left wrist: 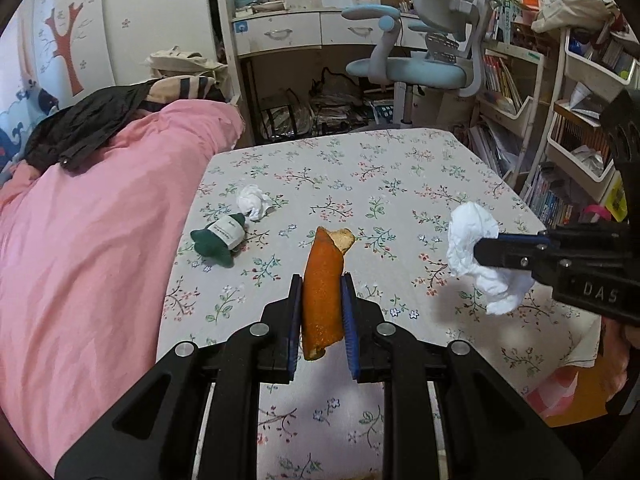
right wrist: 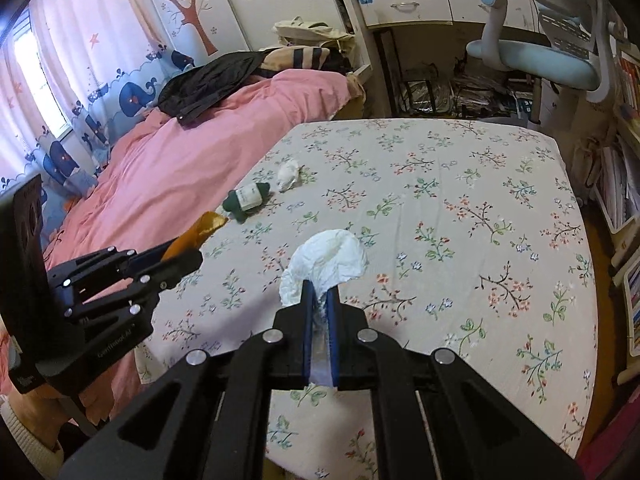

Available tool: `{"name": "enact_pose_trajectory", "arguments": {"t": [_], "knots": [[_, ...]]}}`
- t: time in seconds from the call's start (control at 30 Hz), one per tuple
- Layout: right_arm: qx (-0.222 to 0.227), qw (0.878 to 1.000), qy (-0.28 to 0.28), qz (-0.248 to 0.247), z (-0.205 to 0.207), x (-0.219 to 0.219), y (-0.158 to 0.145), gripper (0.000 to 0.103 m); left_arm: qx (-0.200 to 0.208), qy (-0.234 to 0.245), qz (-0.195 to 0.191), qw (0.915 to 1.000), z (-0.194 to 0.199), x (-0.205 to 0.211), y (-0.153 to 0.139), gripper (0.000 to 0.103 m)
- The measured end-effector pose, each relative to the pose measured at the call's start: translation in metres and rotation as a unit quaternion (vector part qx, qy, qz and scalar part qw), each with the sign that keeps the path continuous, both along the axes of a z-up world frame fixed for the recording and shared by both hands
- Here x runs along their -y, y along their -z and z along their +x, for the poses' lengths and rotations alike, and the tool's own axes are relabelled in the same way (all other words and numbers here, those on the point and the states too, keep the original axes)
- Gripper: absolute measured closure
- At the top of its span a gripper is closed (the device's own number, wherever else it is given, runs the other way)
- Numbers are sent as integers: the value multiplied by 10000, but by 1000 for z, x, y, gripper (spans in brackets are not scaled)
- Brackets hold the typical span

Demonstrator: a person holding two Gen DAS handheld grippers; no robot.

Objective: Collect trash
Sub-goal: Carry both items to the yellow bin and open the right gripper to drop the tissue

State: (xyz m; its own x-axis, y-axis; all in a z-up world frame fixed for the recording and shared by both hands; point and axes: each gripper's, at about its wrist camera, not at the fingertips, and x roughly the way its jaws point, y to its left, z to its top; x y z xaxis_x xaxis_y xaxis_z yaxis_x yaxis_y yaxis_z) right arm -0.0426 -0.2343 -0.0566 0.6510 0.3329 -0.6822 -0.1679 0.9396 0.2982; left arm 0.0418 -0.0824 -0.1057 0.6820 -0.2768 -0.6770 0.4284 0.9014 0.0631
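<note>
My left gripper [left wrist: 322,284] is shut on a strip of orange peel [left wrist: 324,280], held upright above the floral bed sheet [left wrist: 360,176]. Seen from the right wrist, the same gripper [right wrist: 182,254] carries the peel [right wrist: 204,226] at the left. My right gripper [right wrist: 320,286] is shut on a crumpled white tissue [right wrist: 332,258], lifted off the sheet; in the left wrist view it [left wrist: 482,250] enters from the right with the tissue [left wrist: 472,248]. Another crumpled white tissue [left wrist: 253,201] [right wrist: 289,174] lies on the sheet beside a small green plush toy [left wrist: 219,240] [right wrist: 245,199].
A pink duvet [left wrist: 88,240] with a black jacket [left wrist: 84,124] covers the bed's left side. Beyond the foot stand a desk [left wrist: 280,34] and a light-blue chair [left wrist: 424,56]. Shelves of books [left wrist: 580,128] line the right side.
</note>
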Motion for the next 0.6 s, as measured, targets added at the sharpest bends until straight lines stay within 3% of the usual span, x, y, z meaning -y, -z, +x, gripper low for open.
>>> {"name": "enact_pose_trajectory", "arguments": {"t": [0.6], "knots": [[294, 9995, -46, 89, -31, -8, -13, 95, 99, -80, -113, 9999, -33, -12, -13, 85]]}}
